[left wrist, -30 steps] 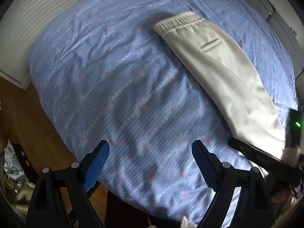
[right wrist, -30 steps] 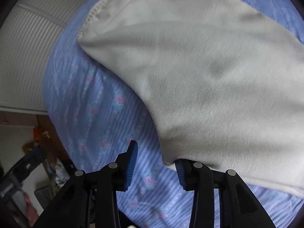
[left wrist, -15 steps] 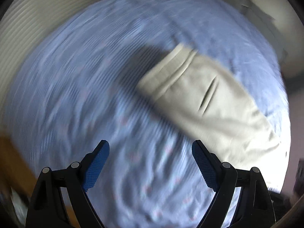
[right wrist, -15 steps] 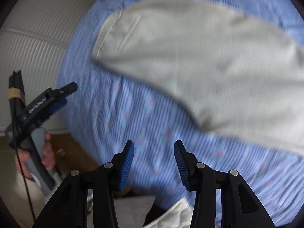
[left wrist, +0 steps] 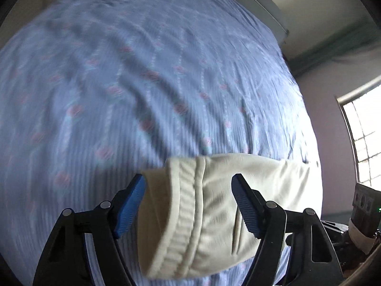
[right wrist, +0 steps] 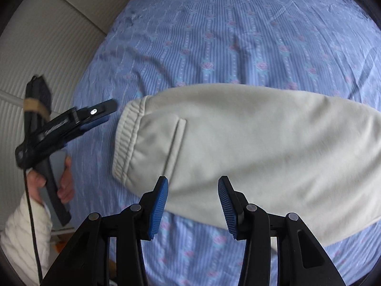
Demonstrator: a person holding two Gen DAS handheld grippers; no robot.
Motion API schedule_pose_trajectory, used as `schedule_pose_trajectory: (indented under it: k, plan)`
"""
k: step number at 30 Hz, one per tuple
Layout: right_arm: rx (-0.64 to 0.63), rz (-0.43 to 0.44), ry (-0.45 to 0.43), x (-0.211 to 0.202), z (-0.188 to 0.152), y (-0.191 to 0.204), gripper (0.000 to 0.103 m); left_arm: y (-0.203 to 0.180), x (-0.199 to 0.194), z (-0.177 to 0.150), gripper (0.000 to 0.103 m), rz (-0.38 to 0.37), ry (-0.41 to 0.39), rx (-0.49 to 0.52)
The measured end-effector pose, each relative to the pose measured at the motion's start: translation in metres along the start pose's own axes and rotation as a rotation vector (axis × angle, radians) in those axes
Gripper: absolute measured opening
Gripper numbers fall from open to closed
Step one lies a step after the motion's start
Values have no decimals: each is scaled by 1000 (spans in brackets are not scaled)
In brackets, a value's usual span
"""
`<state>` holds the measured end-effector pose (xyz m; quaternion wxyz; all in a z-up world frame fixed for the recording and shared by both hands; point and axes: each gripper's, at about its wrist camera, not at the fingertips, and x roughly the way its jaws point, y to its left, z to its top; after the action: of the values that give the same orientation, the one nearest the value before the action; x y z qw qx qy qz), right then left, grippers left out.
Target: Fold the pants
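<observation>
Cream pants (right wrist: 250,138) lie flat on the blue flowered bedsheet (right wrist: 238,35), with the elastic waistband (right wrist: 126,140) to the left and a welt pocket facing up. My left gripper (left wrist: 188,206) hovers over the waistband (left wrist: 181,214). Its jaws are closing, the band shows between them, and the pads are clear of the cloth. Seen from the right wrist, the left gripper (right wrist: 104,114) sits just left of the waistband. My right gripper (right wrist: 193,202) is open above the pants' near edge, by the pocket, and holds nothing.
A hand (right wrist: 64,181) in a white sleeve (right wrist: 23,226) carries the left gripper. A ribbed white panel (right wrist: 47,47) borders the bed on the left. A bright window (left wrist: 364,138) and a wall lie beyond the bed's right side.
The left gripper swept across the bed to the waistband and its jaws narrowed. The right gripper lifted off the cloth edge and moved along the pants to the pocket area.
</observation>
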<state>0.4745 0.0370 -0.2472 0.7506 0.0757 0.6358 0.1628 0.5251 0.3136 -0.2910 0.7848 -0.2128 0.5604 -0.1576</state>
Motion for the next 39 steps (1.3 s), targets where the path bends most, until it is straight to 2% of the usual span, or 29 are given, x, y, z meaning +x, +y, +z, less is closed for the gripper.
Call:
schedule_pose_trajectory:
  k: [3, 8, 10, 11, 13, 16, 19, 21, 23, 25, 26, 27, 28, 31, 34, 36, 39]
  plan:
    - [-3, -5, 16, 7, 3, 4, 46, -2, 22, 11, 71, -13, 49, 48]
    - [1, -28, 52, 19, 2, -1, 45, 2, 56, 14, 70, -48, 119, 62]
    - [15, -40, 63, 22, 2, -7, 45, 0, 63, 16, 66, -42, 124, 57]
    - [21, -40, 67, 23, 1, -9, 46, 0, 63, 17, 58, -50, 120, 55]
    - [24, -31, 70, 23, 1, -12, 46, -5, 55, 17, 57, -77, 104, 60]
    - [19, -28, 68, 24, 1, -12, 45, -15, 33, 14, 57, -167, 70, 83]
    - [23, -8, 77, 26, 3, -10, 45, -9, 29, 10, 57, -300, 108, 48]
    - [16, 1, 77, 28, 4, -5, 45, 0, 36, 7, 56, -331, 144, 15]
    - [0, 6, 77, 28, 5, 1, 45, 14, 48, 6, 48, -315, 159, -65]
    - [-13, 6, 82, 29, 5, 5, 45, 23, 58, 3, 46, -298, 164, -129]
    - [-19, 7, 84, 29, 5, 7, 45, 25, 61, 1, 44, -284, 170, -136]
    - [-23, 8, 85, 29, 4, 8, 45, 23, 68, -1, 41, -227, 184, -125]
    - [-27, 6, 85, 29, 4, 8, 45, 21, 69, -3, 31, -178, 183, -116]
    - [-34, 9, 80, 25, 3, 9, 45, 12, 58, -6, 18, -123, 142, -108]
    - [-54, 9, 65, 19, 3, 10, 45, 4, 32, -13, 16, -122, 67, -110]
    - [-70, 12, 51, 15, 2, 11, 45, 7, 19, -18, 16, -91, 19, -98]
    - [-79, 12, 39, 12, 2, 13, 46, 19, 40, -16, 18, -44, 81, -105]
